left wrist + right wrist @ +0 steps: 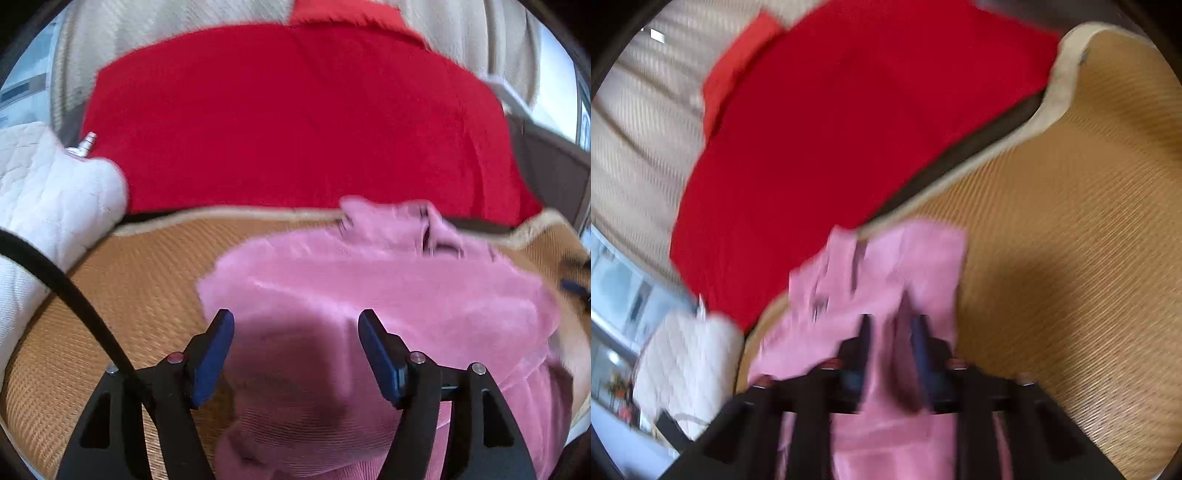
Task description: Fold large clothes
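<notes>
Fingers on my right gripper (pixel 892 332) are nearly together with a ridge of the pink garment (pixel 369 295) pinched between them; the view is smeared, but cloth clearly runs up between the two pads, so I read it as clamped on the fabric. Fingers on my left gripper (pixel 295 332) are spread wide with nothing in them, hovering just above the near part of the same garment and throwing a shadow on it.

Garment lies bunched on the woven mat (pixel 147 280), its collar or waistband end toward the mat's far edge, near the red blanket (pixel 295 110). Fabric looks like fine corduroy, soft and floppy, so I judge it will sag wherever it isn't held.

Why this split: right side holds one part of the cloth so it can be lifted or pulled over; left is free, presumably to take a second point or press the cloth down while the fold goes over. My judgement is the fold is at an early stage, since the piece is rumpled and not squared.

White quilted pillow (pixel 48 192) sits at the mat's left side, well apart from the garment. Black cable (pixel 74 291) crosses my left view; could snag on a sweep.
</notes>
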The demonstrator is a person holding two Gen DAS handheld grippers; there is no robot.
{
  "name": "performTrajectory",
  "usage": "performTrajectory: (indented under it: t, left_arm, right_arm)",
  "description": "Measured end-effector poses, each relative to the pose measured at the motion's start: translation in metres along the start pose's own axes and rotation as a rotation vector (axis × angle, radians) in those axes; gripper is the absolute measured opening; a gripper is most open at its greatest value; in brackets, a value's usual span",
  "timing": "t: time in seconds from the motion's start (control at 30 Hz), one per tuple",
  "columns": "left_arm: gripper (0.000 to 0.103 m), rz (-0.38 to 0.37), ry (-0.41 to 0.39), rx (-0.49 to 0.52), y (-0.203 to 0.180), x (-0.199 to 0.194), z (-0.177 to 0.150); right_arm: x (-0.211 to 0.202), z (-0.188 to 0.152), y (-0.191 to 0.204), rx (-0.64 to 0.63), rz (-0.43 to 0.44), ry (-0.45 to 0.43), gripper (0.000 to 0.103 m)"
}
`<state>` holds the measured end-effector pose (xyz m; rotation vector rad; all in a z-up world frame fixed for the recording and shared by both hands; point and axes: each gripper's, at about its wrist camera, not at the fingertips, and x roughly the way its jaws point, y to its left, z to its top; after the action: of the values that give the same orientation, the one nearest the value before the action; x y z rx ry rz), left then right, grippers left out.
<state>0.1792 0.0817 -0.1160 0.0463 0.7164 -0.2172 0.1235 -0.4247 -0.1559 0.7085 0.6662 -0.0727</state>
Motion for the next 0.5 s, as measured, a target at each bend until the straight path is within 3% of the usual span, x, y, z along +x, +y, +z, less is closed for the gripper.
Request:
performTrajectory:
  t: [0.03,0.07,0.1,0.2,0.3,0.5]
  left_arm:
    - [0.070,0.002,0.036,0.011,-0.002,0.007,-0.002]
    - [0.070,0.004,0.054,0.018,-0.004,0.010,-0.005]
    - [0.070,0.008,0.068,0.024,-0.005,0.013,-0.006]
    - [0.070,0.010,0.057,0.017,-0.002,0.011,-0.007]
    - [0.070,0.015,0.074,0.013,-0.002,0.016,-0.008]
    - [0.074,0.039,0.132,0.068,-0.009,0.026,-0.013]
  right_arm:
    - [-0.007,0.001,-0.004,0.008,0.001,-0.043,0.072]
    - [-0.018,0.000,-0.004,0.001,0.033,-0.120,0.073]
    - [-0.018,-0.001,0.004,-0.032,0.060,-0.133,0.073]
    - [-0.003,-0.014,0.035,-0.199,0.064,-0.077,0.067]
    - [0.028,-0.032,0.059,-0.296,0.055,0.006,0.041]
    - [0.094,-0.052,0.048,-0.274,-0.048,0.213,0.038]
